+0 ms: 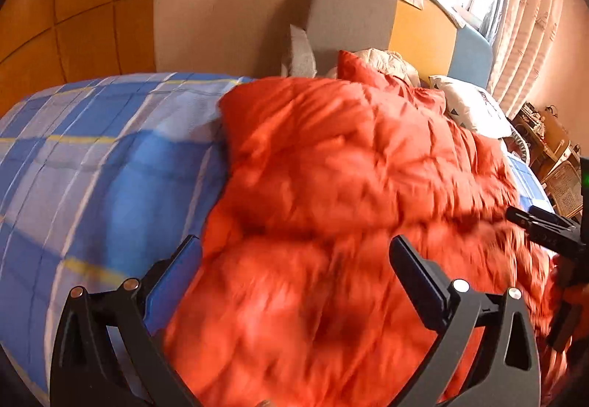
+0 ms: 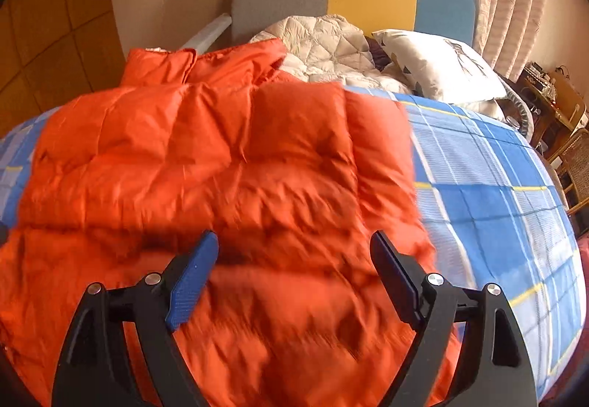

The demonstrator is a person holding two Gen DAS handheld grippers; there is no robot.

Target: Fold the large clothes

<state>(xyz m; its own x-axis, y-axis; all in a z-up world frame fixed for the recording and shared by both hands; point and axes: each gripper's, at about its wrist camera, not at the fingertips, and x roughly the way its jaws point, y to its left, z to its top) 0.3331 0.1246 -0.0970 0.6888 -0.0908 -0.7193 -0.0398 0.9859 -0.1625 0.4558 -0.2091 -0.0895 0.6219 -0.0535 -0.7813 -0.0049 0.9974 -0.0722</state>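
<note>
On the checked blue bedsheet (image 2: 497,204), a puffy quilted orange jacket (image 2: 221,167) (collar up) lies beneath both wide-open, empty tools (image 1: 294,259) (image 2: 294,252).

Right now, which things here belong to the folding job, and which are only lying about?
Job: orange puffer jacket; left gripper and right gripper, both open above it.
Lying about: white quilted garment; patterned pillow; blue checked bedsheet.

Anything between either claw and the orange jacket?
Nothing visible. The orange puffer jacket lies spread on the checked bedspread, right under the open left claw and open right claw; the white pillow sits beyond it.
</note>
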